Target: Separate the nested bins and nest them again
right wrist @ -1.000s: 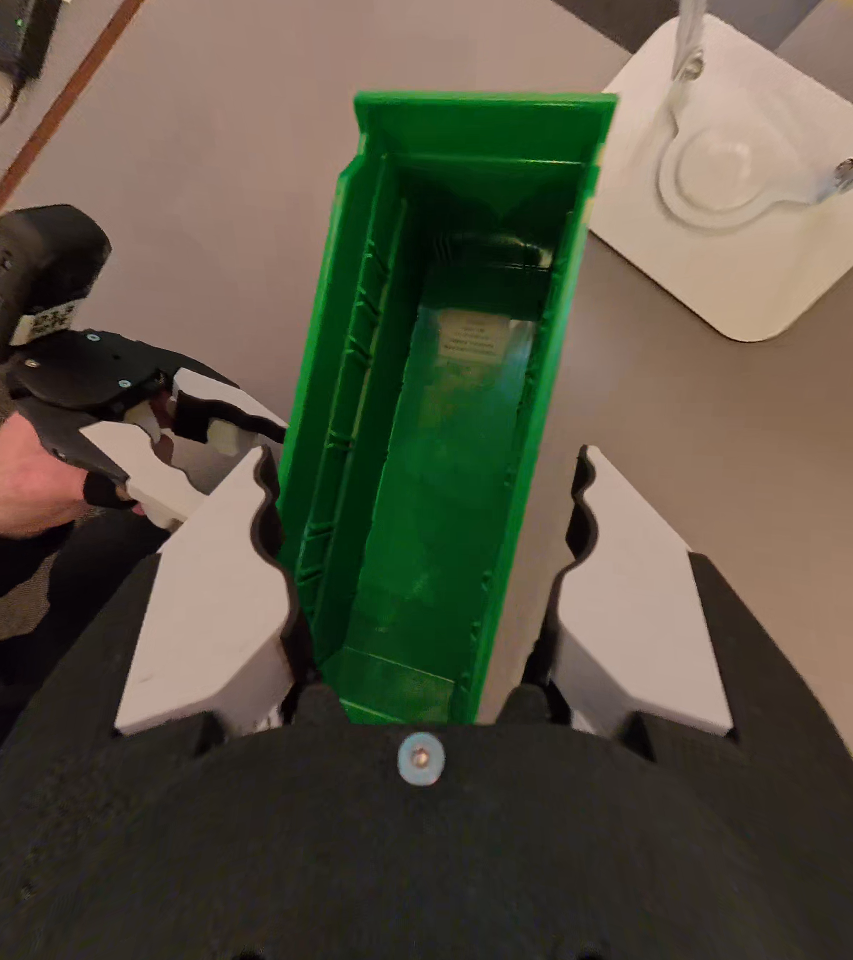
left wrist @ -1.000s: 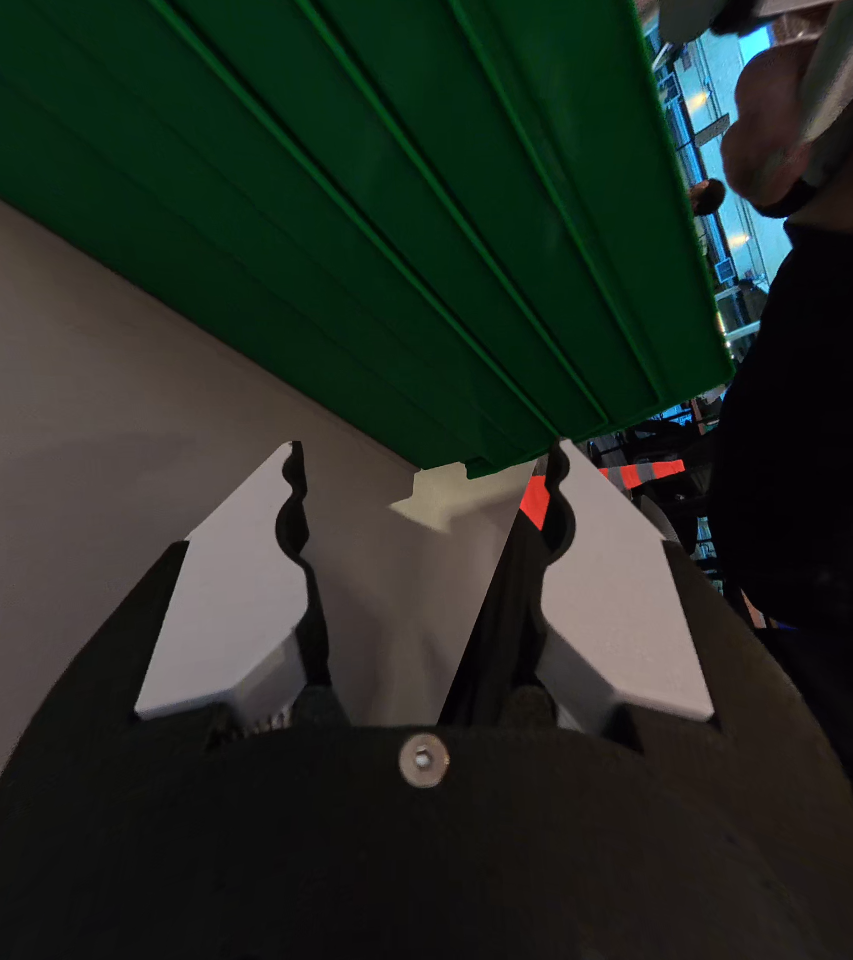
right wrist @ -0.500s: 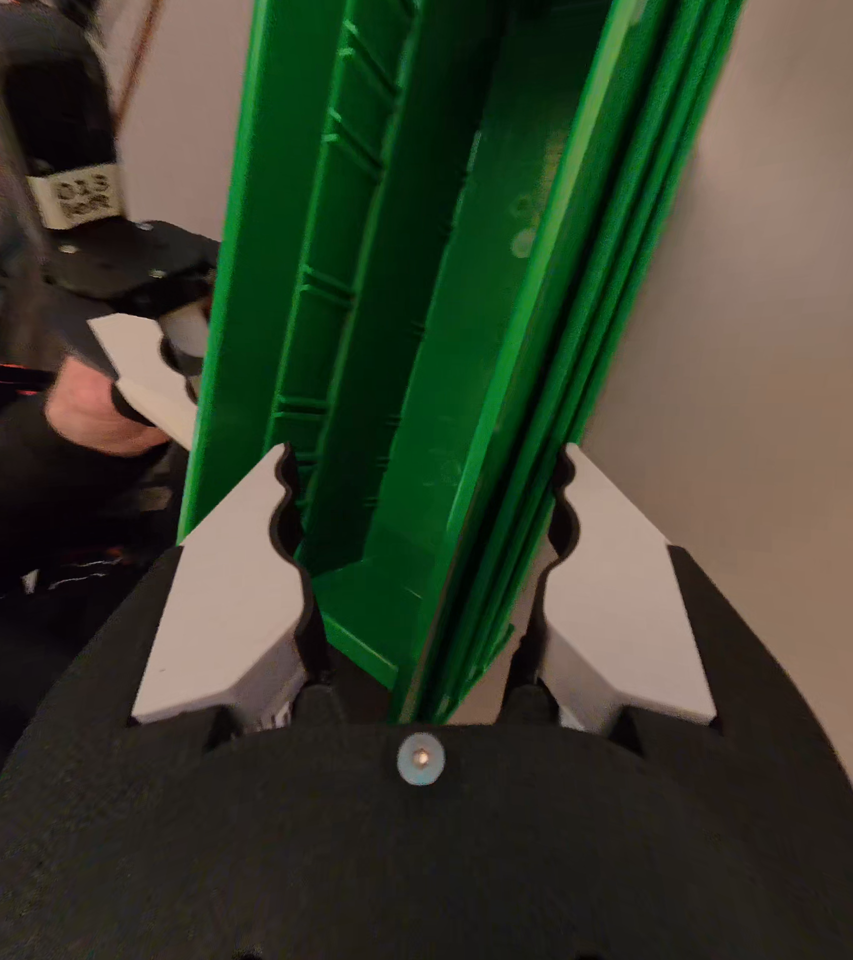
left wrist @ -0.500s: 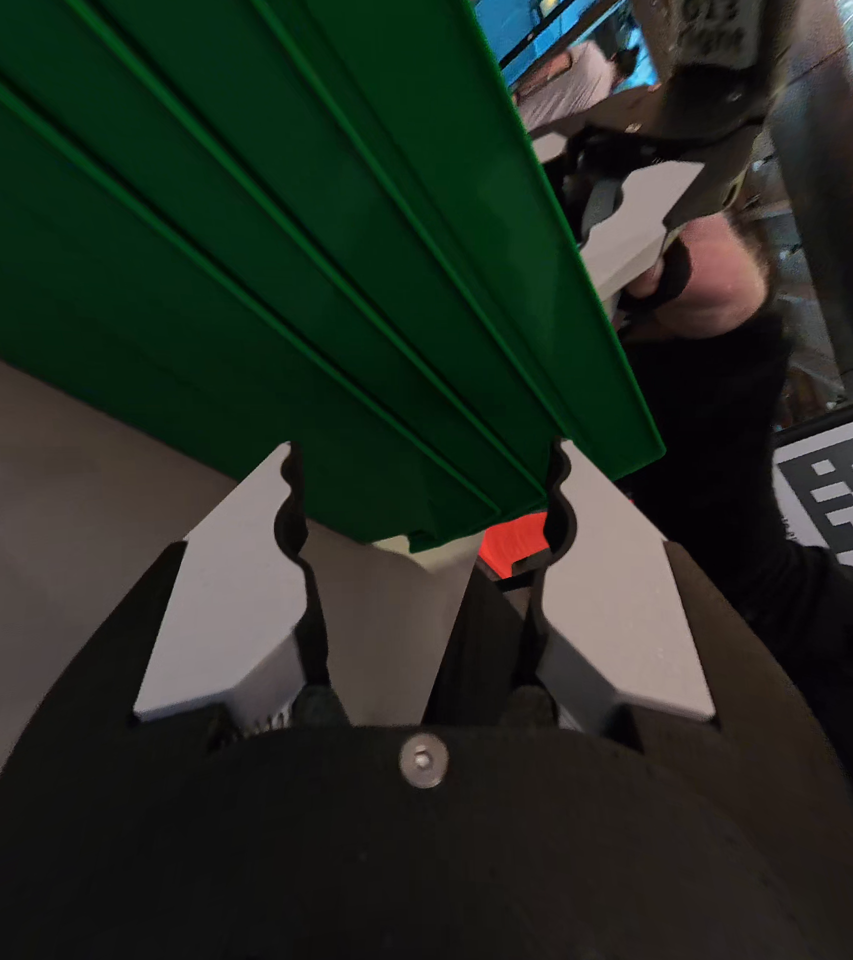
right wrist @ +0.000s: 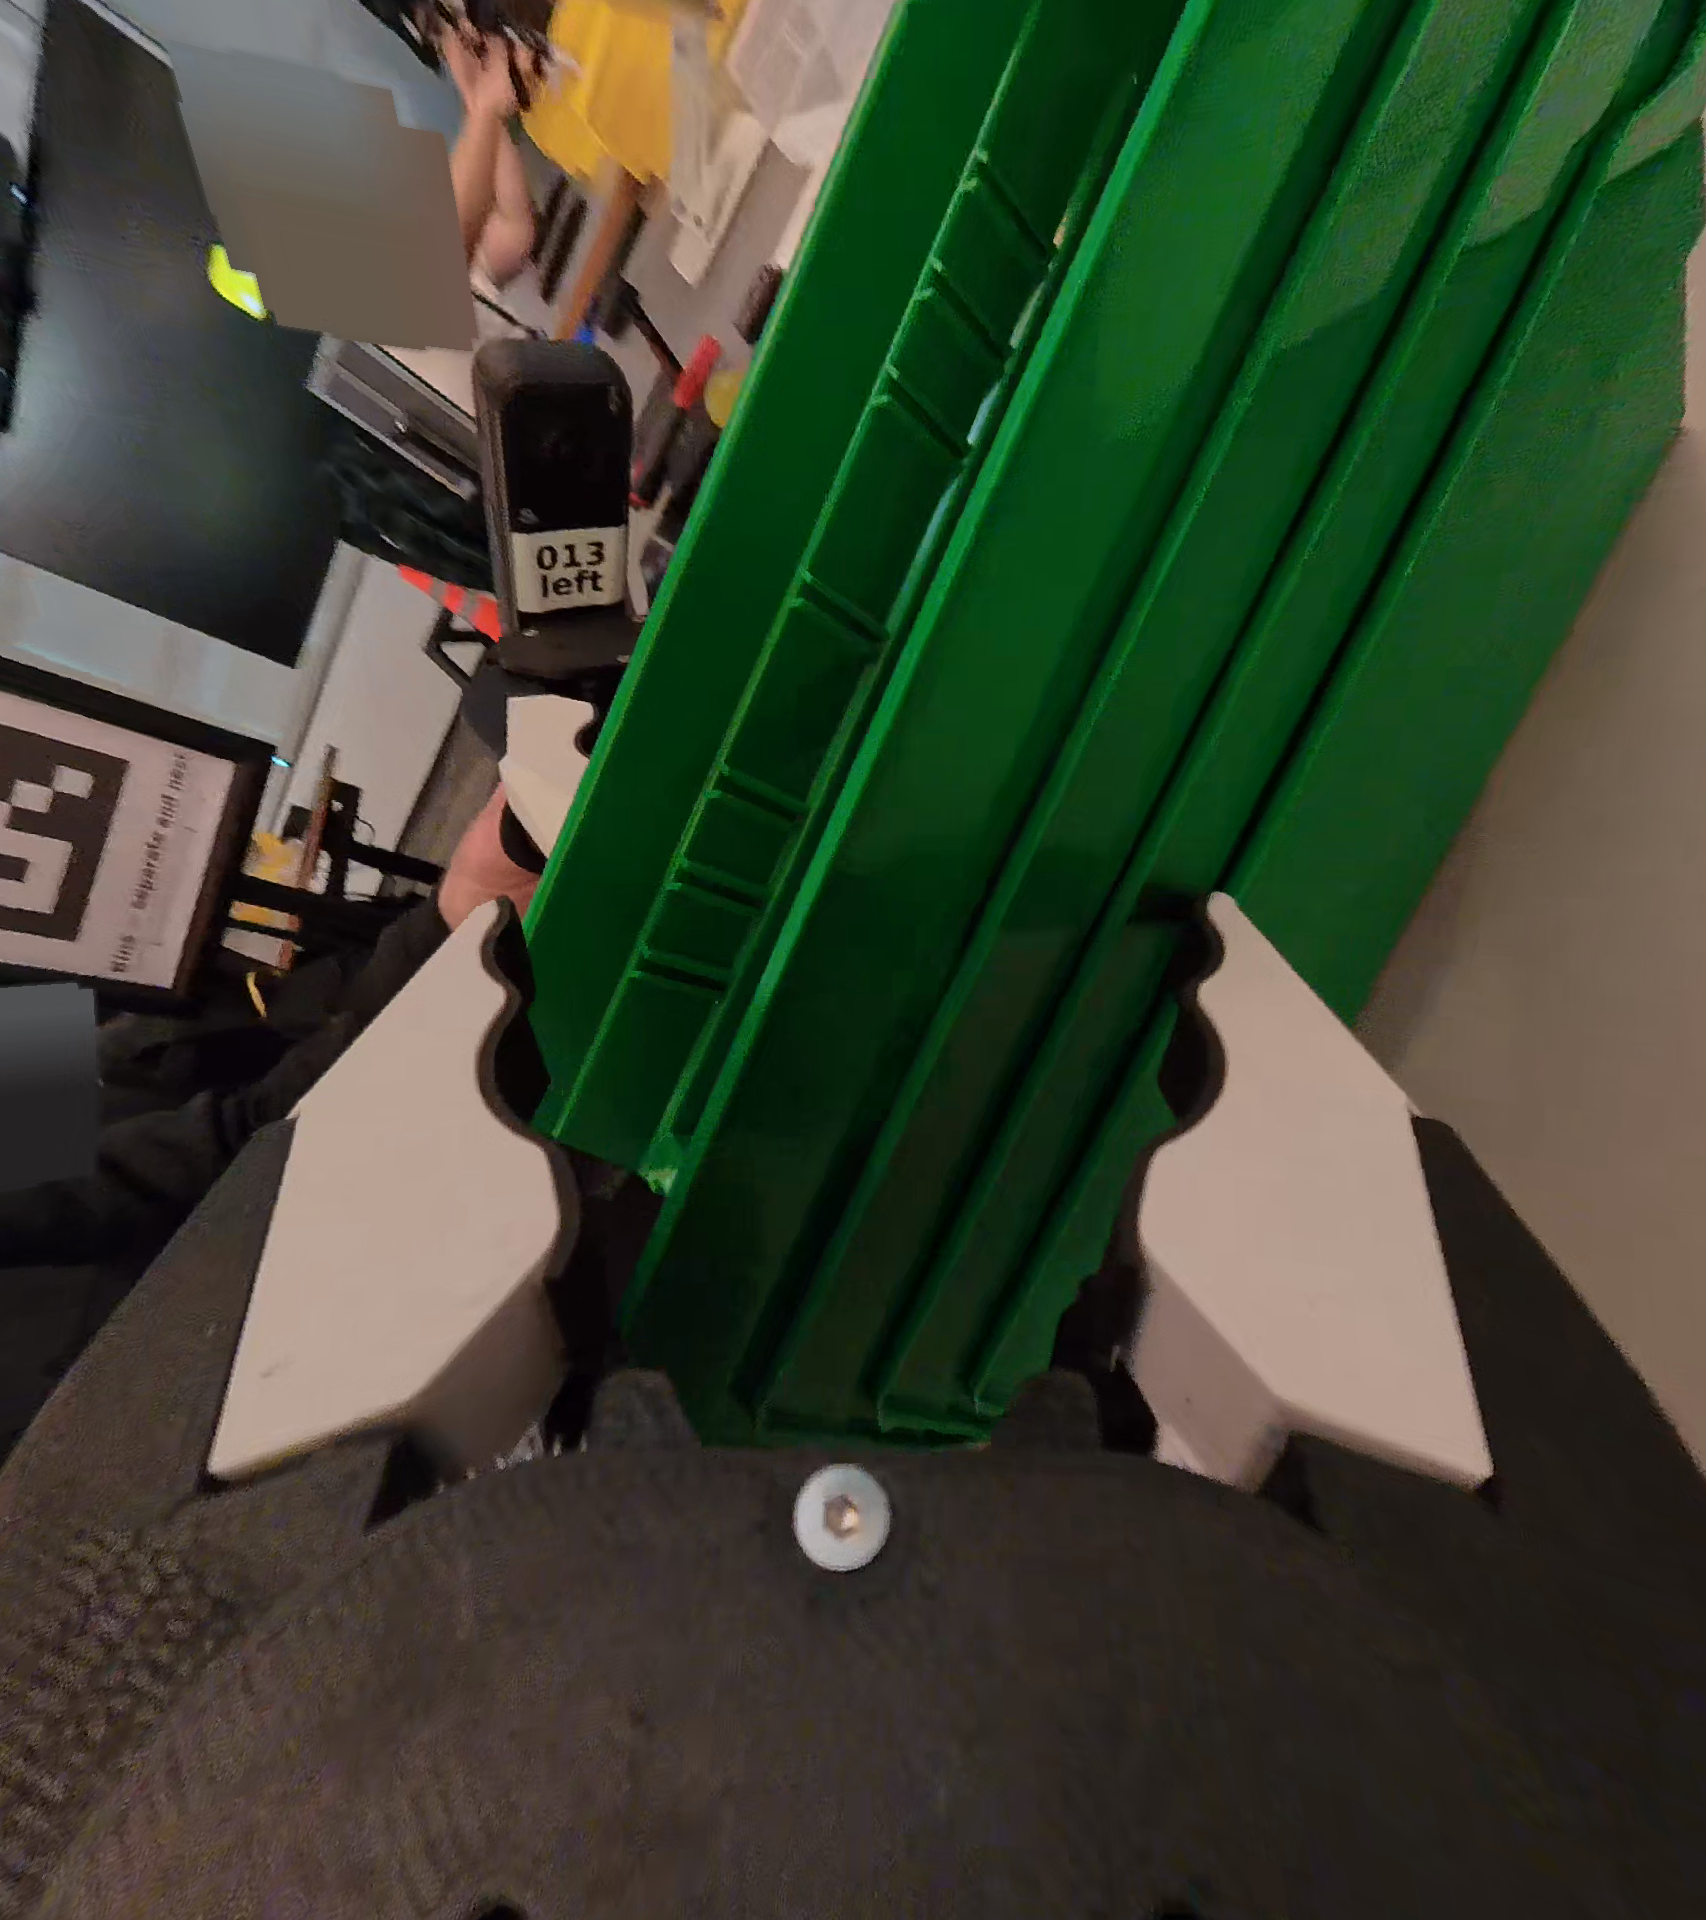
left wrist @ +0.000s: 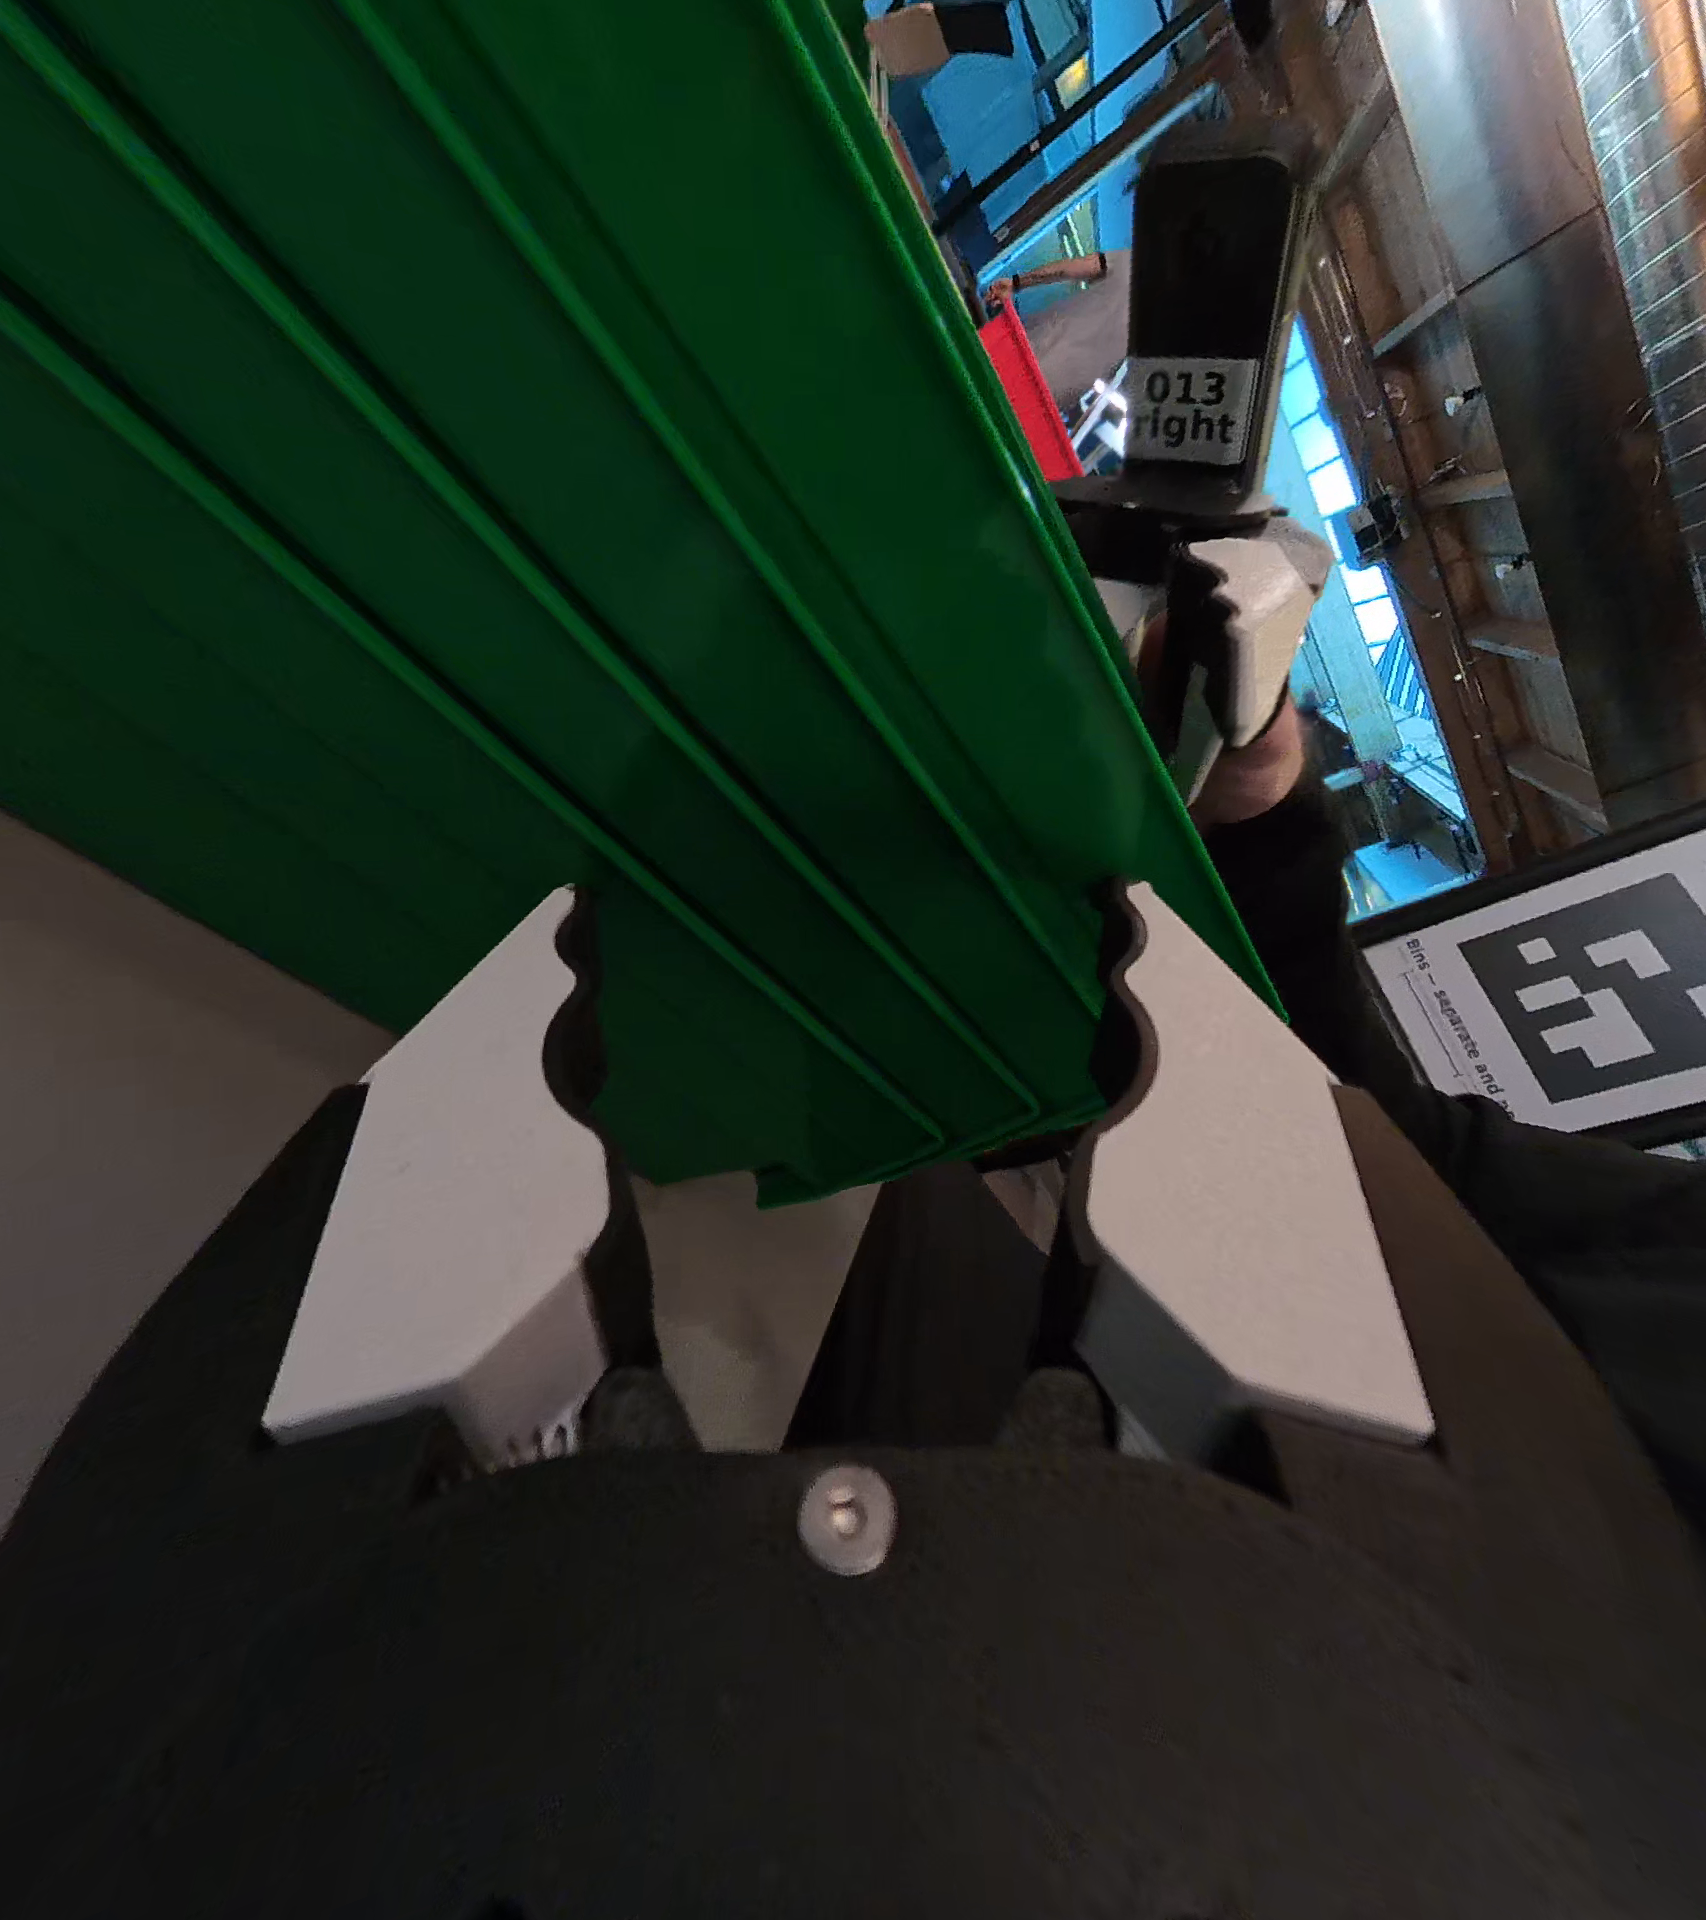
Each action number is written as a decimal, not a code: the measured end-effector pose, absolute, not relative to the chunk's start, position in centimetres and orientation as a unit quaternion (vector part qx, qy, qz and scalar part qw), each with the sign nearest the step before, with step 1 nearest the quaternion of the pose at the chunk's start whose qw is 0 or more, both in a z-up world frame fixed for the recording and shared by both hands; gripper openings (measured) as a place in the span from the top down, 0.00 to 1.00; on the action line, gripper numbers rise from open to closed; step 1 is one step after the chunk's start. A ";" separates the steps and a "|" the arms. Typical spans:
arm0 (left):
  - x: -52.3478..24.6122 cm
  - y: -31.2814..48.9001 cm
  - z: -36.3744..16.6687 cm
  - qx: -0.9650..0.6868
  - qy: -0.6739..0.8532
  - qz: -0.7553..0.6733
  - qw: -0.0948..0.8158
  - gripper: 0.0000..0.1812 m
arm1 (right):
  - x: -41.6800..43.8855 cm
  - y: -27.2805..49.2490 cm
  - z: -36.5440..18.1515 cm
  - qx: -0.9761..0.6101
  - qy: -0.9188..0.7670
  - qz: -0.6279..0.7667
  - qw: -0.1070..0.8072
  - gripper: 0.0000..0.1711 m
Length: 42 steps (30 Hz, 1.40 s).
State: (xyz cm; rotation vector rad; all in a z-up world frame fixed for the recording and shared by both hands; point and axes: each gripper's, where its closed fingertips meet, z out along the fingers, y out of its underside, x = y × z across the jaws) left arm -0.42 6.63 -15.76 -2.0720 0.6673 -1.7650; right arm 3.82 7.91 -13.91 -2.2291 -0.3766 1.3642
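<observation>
Nested green bins (right wrist: 1088, 727) tipped on edge above grey table (left wrist: 101, 1091), straddled by wide-spread left gripper (left wrist: 844, 1039) & right gripper (right wrist: 854, 1060); neither clamped. Risk: stack slips, toppling w/o firm grip.

Behind your work stood a framed black-and-white marker sign (left wrist: 1618, 987), a red crate (left wrist: 1025, 395), a dark monitor (right wrist: 153, 436) and the grey tabletop (left wrist: 101, 1091).
</observation>
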 end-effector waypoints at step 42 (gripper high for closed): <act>-21.7 15.3 -12.7 -0.767 0.145 -0.545 0.306 0.65 | -14.6 8.2 -12.8 -0.744 -0.112 0.577 0.317 0.20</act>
